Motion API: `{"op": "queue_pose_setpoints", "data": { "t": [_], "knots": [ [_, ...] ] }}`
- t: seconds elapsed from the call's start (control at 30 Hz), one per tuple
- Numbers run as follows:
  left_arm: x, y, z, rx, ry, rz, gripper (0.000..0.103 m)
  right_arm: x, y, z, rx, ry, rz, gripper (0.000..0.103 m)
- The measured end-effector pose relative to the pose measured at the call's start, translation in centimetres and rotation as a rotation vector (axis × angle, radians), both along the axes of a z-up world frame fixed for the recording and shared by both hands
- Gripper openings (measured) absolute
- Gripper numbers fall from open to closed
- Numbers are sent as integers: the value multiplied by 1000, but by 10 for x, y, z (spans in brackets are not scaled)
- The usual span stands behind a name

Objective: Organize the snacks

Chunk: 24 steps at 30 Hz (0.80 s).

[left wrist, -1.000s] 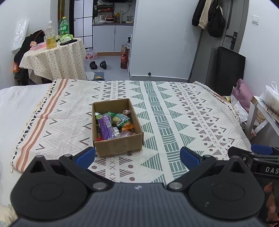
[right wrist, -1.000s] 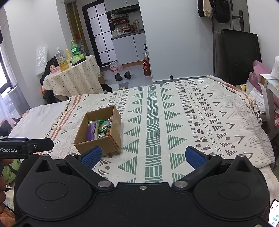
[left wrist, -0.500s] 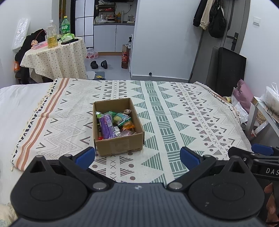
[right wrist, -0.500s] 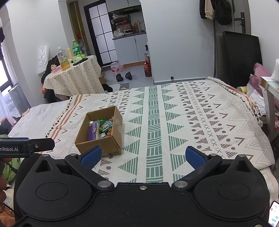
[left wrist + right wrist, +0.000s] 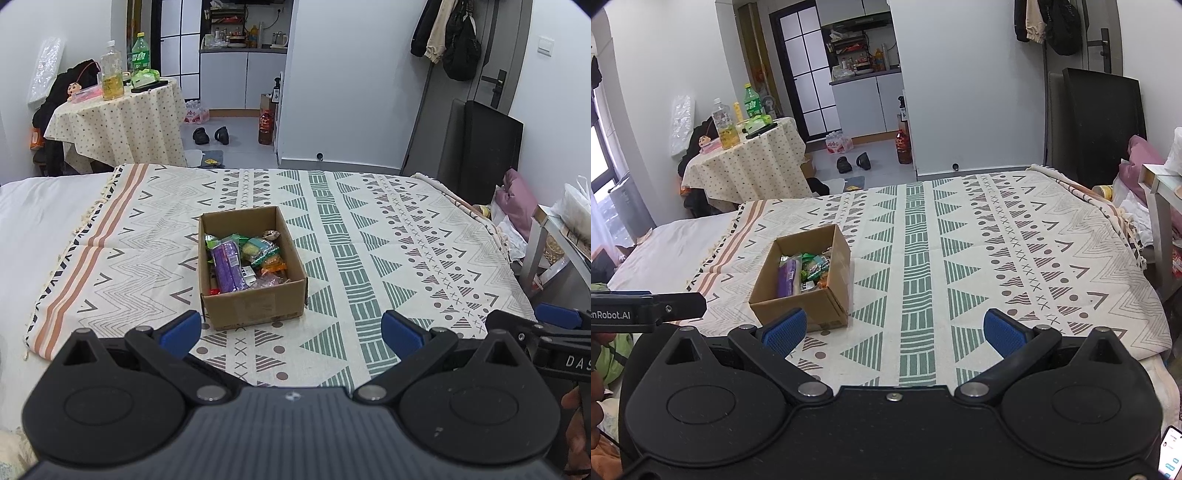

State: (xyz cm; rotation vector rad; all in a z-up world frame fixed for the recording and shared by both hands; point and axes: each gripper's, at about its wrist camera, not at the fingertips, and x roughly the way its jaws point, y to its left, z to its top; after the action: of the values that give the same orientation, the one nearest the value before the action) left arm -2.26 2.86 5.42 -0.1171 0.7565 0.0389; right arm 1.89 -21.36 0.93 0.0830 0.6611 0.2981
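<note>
Left gripper held low over the near edge of the bed, level, pointing across it; blue fingers spread wide, nothing between them. Right gripper same pose, just to its right, also wide apart and empty. Each shows up at the edge of the other's view, side by side, not touching.

Just past the left gripper's fingertips: cardboard box, top open, sitting flat on the patterned blanket, left of the green-triangle stripe. From the right gripper it sits ahead and to the left. Neither gripper touches it.

Box holds loose snack packs, roughly half full. Purple packet lies lengthwise on the left side, biggest item. Green wrappers at the far middle, orange pack to the right, small red bit at the near left corner. Print too small to read.

Blanket covers most of the bed; plain white sheet to the left.

Far left: round table with dotted cloth, two bottles on top. Shoes on the floor beyond the bed, kitchen cabinets farther back.
</note>
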Motion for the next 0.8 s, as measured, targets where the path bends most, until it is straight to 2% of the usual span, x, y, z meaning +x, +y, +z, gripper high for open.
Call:
{"op": "queue_pose_setpoints", "data": {
  "t": [0.8],
  "knots": [
    [0, 1, -2, -4, 4, 3, 103, 1, 2, 3, -11, -5, -1, 103]
  ]
}}
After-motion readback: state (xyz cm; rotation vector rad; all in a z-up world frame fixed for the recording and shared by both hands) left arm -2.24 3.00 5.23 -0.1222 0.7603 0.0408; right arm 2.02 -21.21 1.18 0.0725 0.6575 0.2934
